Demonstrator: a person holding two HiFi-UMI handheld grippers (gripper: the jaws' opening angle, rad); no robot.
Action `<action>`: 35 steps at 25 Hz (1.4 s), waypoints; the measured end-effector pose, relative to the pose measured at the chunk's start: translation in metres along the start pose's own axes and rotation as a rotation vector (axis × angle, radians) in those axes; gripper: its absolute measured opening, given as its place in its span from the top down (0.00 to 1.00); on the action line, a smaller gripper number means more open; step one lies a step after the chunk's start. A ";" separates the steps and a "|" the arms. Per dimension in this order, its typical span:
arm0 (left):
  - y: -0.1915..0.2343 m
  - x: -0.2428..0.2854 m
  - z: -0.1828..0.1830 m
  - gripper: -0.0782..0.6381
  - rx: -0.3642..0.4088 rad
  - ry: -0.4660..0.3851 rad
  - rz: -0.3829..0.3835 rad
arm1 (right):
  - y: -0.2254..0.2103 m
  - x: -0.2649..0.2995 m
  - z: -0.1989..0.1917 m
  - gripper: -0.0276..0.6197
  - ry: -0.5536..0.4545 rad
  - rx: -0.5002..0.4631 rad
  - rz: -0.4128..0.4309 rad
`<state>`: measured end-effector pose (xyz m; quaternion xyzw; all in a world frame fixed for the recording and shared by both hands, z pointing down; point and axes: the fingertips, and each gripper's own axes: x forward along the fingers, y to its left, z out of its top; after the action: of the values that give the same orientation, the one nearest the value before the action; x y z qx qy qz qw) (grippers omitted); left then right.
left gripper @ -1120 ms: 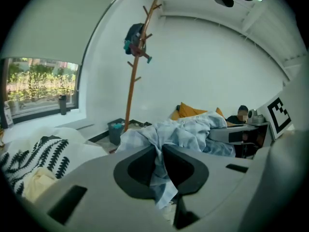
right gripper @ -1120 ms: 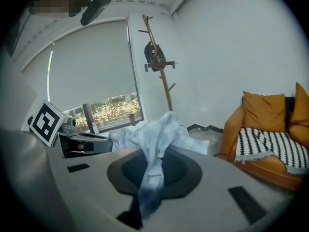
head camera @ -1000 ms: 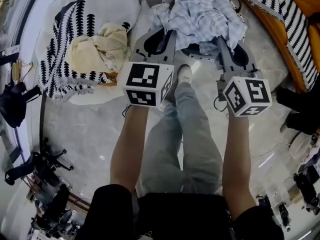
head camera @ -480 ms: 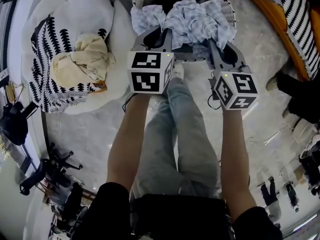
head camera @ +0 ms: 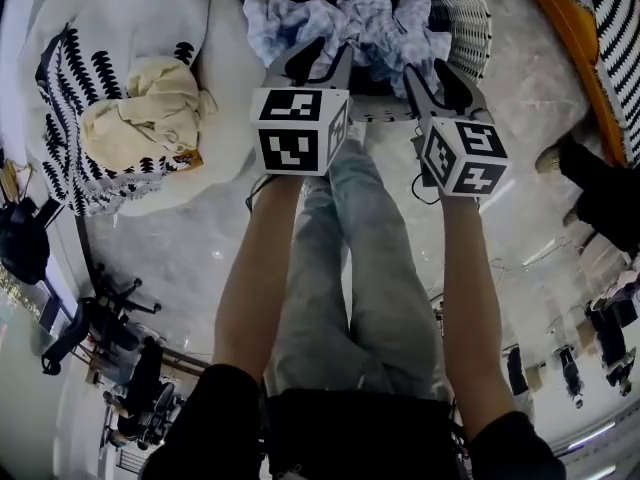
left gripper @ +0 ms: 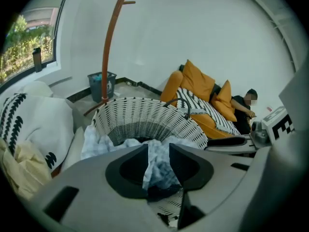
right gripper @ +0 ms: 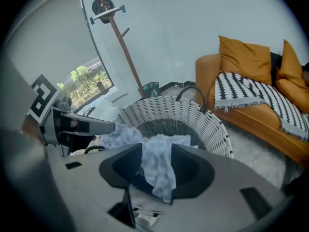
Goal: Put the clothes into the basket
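We have lowered the blue cloth (head camera: 370, 18) onto the basket (head camera: 470, 28). The fingers (left gripper: 128, 166) of the left gripper (left gripper: 158, 151) and right gripper (right gripper: 157, 151) have just been opening. Both pairs now stand apart, with the cloth loose between them. This drop is nearly done; a cream garment (head camera: 150, 113) remains on the cushion (head camera: 150, 18).

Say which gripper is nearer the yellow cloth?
Left. The left gripper is at the basket edge nearest the yellow cloth; the right gripper is beyond it. Both jaws just opened, blue cloth between.
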<state>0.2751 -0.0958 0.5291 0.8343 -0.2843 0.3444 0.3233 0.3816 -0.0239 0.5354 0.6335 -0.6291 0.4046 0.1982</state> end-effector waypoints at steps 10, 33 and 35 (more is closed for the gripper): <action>0.052 -0.049 0.001 0.72 -0.118 -0.107 0.092 | 0.053 0.026 0.016 0.69 0.005 -0.076 0.109; 0.303 -0.272 -0.176 0.72 -0.511 -0.191 0.544 | 0.379 0.092 -0.023 0.65 0.127 -0.357 0.559; 0.320 -0.278 -0.189 0.71 -0.508 -0.175 0.555 | 0.396 0.102 -0.033 0.63 0.155 -0.341 0.577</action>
<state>-0.1889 -0.0887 0.5333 0.6452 -0.6020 0.2649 0.3887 -0.0185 -0.1150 0.5304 0.3545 -0.8240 0.3799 0.2257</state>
